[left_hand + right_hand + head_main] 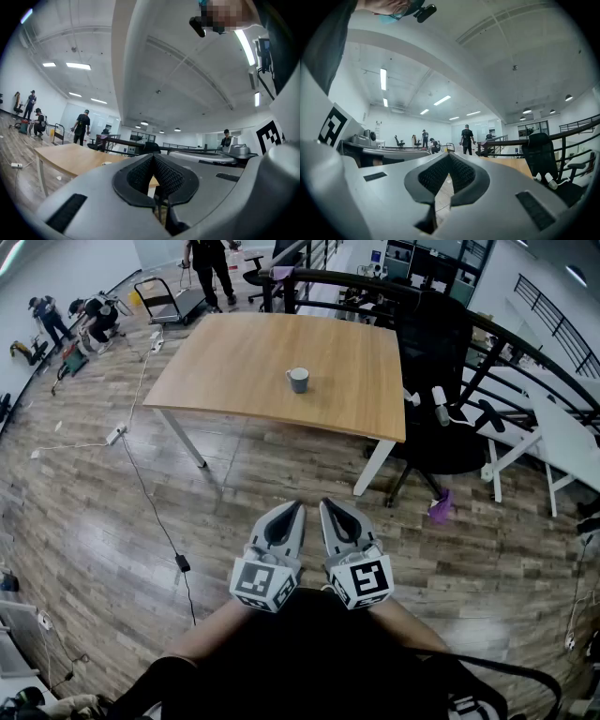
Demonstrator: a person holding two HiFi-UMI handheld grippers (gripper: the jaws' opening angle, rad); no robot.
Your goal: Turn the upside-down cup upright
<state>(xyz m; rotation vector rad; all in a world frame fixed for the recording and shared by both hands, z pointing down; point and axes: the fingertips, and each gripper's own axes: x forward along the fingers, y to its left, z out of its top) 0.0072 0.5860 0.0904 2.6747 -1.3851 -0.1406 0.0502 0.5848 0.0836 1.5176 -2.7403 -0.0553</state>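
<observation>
right gripper (449, 156) closed, empty, wooden table (512, 164) beyond

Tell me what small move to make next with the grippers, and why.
Probably step forward to the wooden table first. The grey cup stands alone near the table's middle, well beyond both grippers. The left gripper and right gripper are side by side over the floor, jaws together and empty. Opening them can wait until the cup is close.

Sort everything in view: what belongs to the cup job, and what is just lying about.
Job: cup; wooden table under it; left gripper and right gripper, both shut and empty.
Lying about: black office chair; power strip on the floor; purple object; trolley.
</observation>
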